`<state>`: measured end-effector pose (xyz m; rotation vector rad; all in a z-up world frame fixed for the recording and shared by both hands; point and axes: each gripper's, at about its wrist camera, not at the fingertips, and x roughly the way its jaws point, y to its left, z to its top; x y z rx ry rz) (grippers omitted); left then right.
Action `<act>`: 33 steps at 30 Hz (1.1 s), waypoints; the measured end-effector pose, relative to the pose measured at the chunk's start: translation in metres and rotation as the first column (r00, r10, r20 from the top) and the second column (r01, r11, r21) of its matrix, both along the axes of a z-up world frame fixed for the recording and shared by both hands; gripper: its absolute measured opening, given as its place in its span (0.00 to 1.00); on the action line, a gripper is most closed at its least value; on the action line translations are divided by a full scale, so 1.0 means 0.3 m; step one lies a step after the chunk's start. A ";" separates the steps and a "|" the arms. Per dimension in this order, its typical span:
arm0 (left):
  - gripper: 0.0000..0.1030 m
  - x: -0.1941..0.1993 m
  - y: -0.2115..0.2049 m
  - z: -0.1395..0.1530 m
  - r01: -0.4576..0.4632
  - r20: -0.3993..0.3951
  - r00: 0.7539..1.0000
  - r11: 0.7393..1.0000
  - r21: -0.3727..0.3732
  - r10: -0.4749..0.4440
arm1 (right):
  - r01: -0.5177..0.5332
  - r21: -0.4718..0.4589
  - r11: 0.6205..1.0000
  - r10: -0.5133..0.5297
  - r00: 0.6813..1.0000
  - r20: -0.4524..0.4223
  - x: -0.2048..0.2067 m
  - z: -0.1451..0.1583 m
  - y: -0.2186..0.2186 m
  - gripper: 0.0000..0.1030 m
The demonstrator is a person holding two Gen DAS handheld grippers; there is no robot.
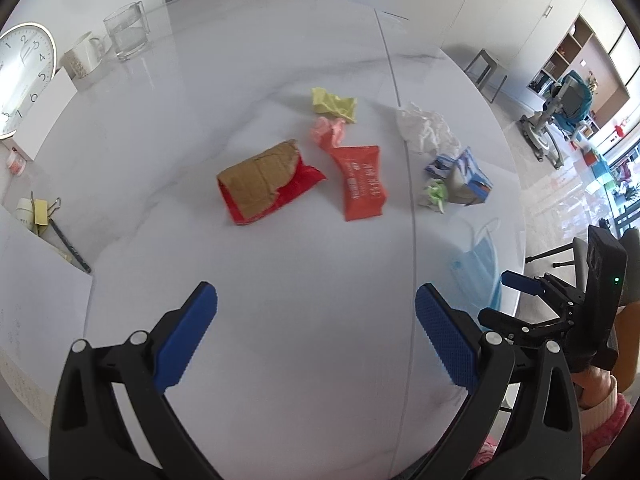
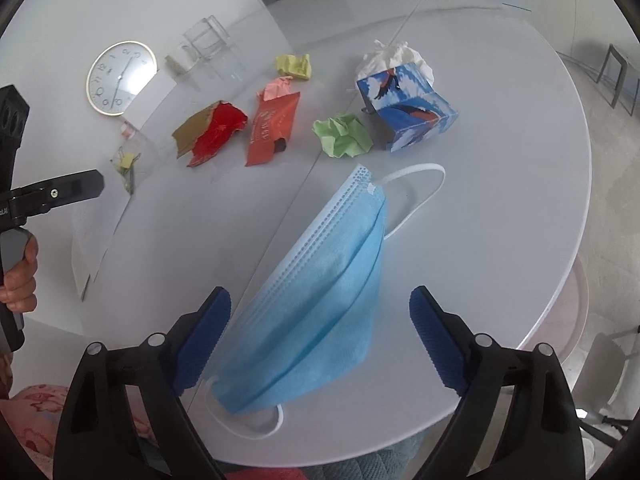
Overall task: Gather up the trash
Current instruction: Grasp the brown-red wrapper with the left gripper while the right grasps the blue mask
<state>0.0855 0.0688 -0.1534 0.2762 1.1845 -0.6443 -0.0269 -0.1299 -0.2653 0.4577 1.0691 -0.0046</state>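
Along the left edge of the white marble table (image 1: pixel 280 60): a wall clock (image 1: pixel 22 76) propped up, a white mug (image 1: pixel 82 56) and a clear glass pitcher (image 1: pixel 128 32) toward the far-left edge, a binder clip (image 1: pixel 54 205) and pencil (image 1: pixel 70 246) nearer.

Mid-table, spread left to right: torn red cardboard packet (image 1: pixel 264 182), crumpled pink paper (image 1: pixel 330 130) touching an orange-red wrapper (image 1: pixel 362 186), crumpled yellow paper (image 1: pixel 334 105) just behind the pink.

Right of the table seam: crumpled white tissue (image 1: pixel 426 126) behind a blue printed box (image 1: pixel 466 178), green paper ball (image 1: pixel 436 196) just beside that box.

At the near-right edge: blue face mask (image 2: pixel 320 292) lying flat, one ear loop (image 2: pixel 420 184) pointing toward the box.

Left gripper (image 1: pixel 316 328) over bare tabletop near the front edge, fingers spread wide, holding nothing. Right gripper (image 2: pixel 320 328) fingers wide apart on either side of the mask's near end, not clamped on it.
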 end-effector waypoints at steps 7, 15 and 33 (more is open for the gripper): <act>0.92 0.164 0.034 -0.042 0.104 0.050 0.993 0.994 -0.028 -0.102 | 0.038 0.007 0.999 -0.038 0.998 -0.057 0.043 -0.037 0.008 0.42; 0.90 0.351 -0.027 -0.086 0.350 0.049 0.936 0.935 -0.048 -0.348 | 0.079 0.002 0.997 -0.078 0.994 -0.081 0.055 0.009 0.017 0.18; 0.34 0.444 -0.132 -0.239 0.703 -0.075 0.703 0.707 -0.071 -0.707 | 0.237 -0.011 0.971 -0.237 0.968 -0.087 0.072 0.149 0.027 0.18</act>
